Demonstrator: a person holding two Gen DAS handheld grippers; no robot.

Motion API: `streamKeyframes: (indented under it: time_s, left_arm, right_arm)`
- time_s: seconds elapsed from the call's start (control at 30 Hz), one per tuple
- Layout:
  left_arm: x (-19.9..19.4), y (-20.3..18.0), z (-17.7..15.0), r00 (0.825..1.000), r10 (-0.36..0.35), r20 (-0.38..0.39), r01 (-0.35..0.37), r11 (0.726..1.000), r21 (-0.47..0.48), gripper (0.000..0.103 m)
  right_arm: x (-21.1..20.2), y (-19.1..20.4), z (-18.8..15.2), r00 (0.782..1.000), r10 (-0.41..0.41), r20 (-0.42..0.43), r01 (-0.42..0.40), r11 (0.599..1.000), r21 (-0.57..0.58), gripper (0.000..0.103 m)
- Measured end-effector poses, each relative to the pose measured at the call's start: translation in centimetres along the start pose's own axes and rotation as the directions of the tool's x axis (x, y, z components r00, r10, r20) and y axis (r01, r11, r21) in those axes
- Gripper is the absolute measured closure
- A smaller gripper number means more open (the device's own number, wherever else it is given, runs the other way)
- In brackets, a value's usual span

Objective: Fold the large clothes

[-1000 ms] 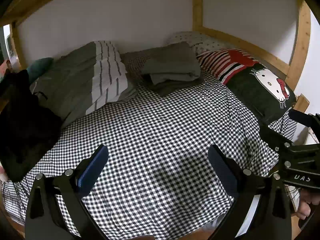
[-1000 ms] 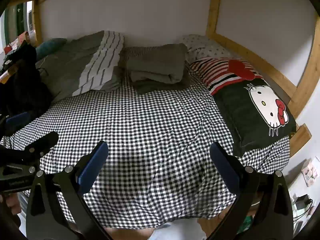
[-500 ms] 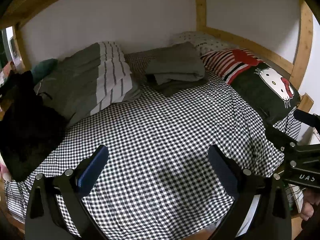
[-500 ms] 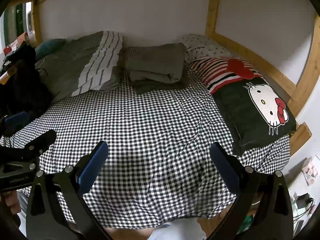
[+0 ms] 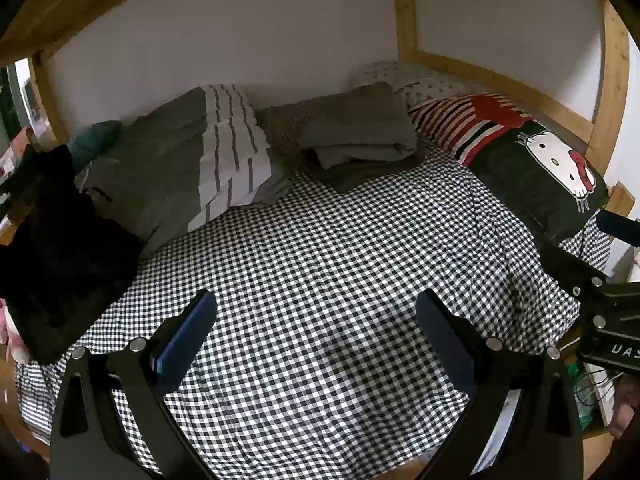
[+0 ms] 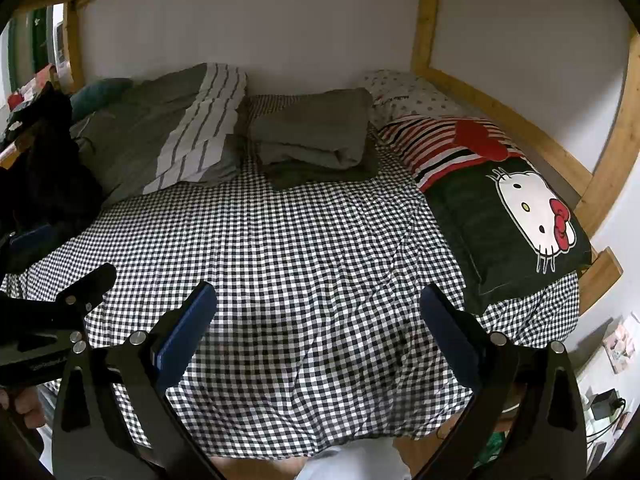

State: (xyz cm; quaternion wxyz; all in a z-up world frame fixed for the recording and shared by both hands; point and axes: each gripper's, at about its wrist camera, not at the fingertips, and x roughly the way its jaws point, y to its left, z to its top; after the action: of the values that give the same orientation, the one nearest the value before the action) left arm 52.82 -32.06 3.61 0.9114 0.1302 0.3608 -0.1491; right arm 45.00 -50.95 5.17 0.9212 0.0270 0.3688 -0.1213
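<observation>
Reading "UAS" on the right gripper (image 5: pixel 616 320), we hold it and the left gripper (image 5: pixel 316 332) spread, empty, above the checked bed (image 5: pixel 320 280); one folded grey stack (image 6: pixel 312 136) beside two pillows (image 6: pixel 500 196).

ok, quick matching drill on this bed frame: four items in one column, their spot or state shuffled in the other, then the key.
Items:
1. cat pillow
2. folded grey pile
3. black garment
4. left claw

Spots/states:
A. open above the checked sheet
B. left edge of the bed
C. right edge of the bed
D. middle back, by the wall

Pairs: 1-C, 2-D, 3-B, 4-A
</observation>
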Motion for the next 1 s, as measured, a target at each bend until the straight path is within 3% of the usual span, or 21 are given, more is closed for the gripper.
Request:
streamKeyframes:
  time_s: [0.6,1.0]
  left_arm:
    - [-0.1,-0.7,0.0,1.000,-0.002,0.001,0.002,1.000,0.015,0.005]
    - [-0.2,-0.9,-0.1,1.000,-0.028,0.002,0.028,1.000,0.003,0.005]
  right_arm:
    - [0.4,-0.1,-0.4,1.000,-0.006,-0.007,0.006,1.000,0.004,0.003]
    - [2.8,-0.4,-2.1,0.999,-0.002,-0.054,0.003,1.000,0.019,0.003]
